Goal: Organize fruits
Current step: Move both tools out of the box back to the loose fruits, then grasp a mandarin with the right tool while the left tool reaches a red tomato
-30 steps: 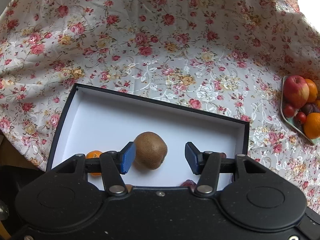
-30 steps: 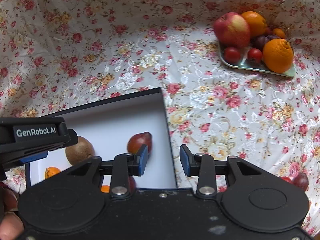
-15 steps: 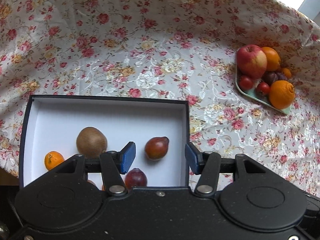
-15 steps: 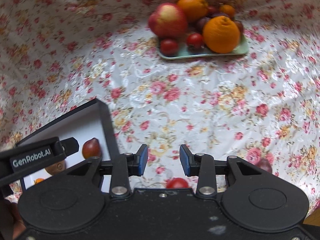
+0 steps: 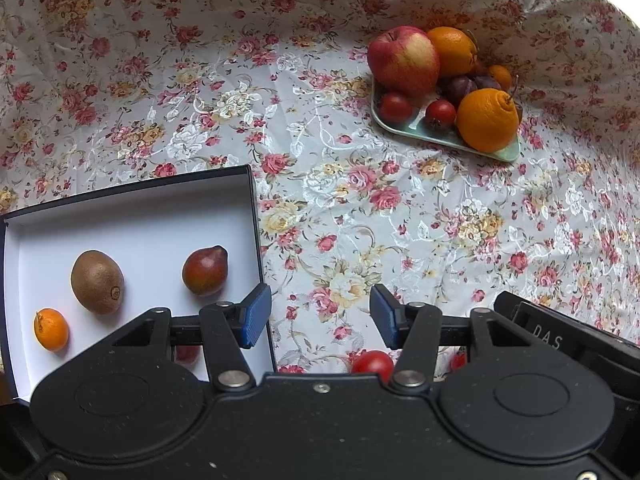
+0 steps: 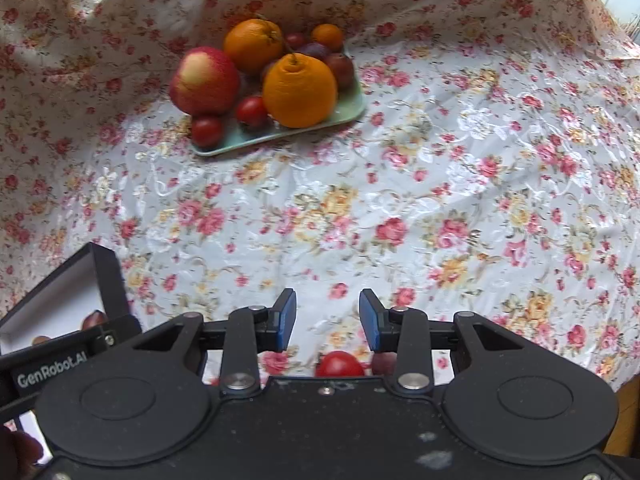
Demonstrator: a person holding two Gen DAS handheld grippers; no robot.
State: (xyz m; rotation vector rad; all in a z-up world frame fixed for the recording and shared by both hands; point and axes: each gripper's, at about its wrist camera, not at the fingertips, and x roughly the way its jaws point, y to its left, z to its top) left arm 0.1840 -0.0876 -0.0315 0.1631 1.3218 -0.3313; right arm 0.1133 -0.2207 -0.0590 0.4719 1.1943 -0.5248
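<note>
left gripper [image 5: 320, 316]: open, holds nothing | right gripper [image 6: 327, 320]: open, holds nothing | red tomato [image 6: 339, 365]: just below right gripper, the nearer one

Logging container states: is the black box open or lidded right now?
Open. The black box has no lid on; its white floor shows, with a kiwi, pear and small orange inside.

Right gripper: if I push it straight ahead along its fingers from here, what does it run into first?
Nothing close. The right gripper is open and empty, with bare floral tablecloth ahead. Farther along, slightly left of its line, is the green plate, whose large orange would probably be met first; depth is uncertain.
</note>
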